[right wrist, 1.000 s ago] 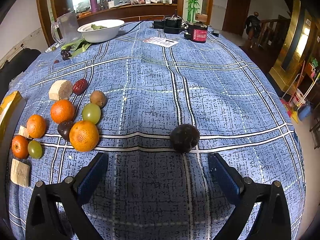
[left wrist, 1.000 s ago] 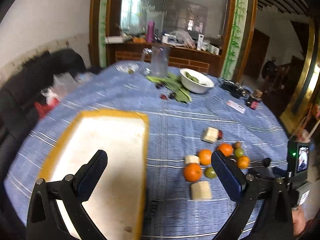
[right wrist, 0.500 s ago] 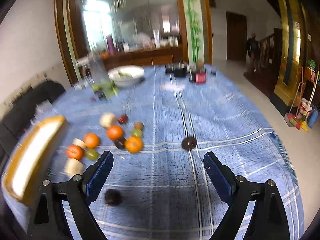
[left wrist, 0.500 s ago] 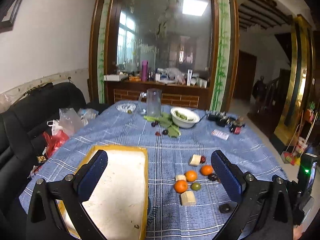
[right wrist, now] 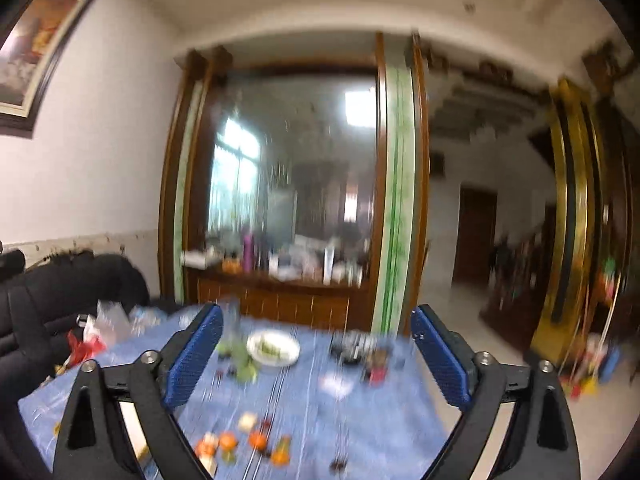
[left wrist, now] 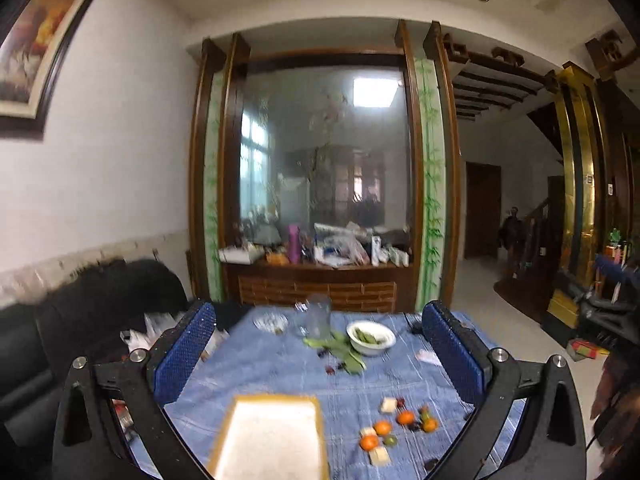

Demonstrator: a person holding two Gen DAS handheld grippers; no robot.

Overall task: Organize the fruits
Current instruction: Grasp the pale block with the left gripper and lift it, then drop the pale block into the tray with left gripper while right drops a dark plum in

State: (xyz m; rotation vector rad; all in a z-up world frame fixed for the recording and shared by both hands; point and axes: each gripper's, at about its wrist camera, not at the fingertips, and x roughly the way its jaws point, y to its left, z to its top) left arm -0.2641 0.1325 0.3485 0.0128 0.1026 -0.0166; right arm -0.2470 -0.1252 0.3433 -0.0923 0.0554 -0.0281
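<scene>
Several oranges (left wrist: 382,427), a green grape (left wrist: 390,440) and pale blocks (left wrist: 379,456) lie grouped on the blue checked tablecloth (left wrist: 280,364), right of a yellow-rimmed white tray (left wrist: 272,440). My left gripper (left wrist: 318,312) is held high above the near side of the table, pointing level, open and holding nothing. In the blurred right wrist view the same oranges (right wrist: 258,440) and a dark fruit (right wrist: 338,466) lie far below. My right gripper (right wrist: 317,314) is also high and level. Its jaws are opening and there is nothing between them.
A white bowl (left wrist: 371,336) of greens, a glass jug (left wrist: 318,320) and green leaves (left wrist: 346,354) stand at the table's far side. A black sofa (left wrist: 80,300) runs along the left. A cluttered wooden sideboard (left wrist: 316,276) stands behind the table.
Both grippers have risen well above the table and tilted up to level. The fruits and tray have shrunk toward the bottom of both views. Nothing was picked up.
</scene>
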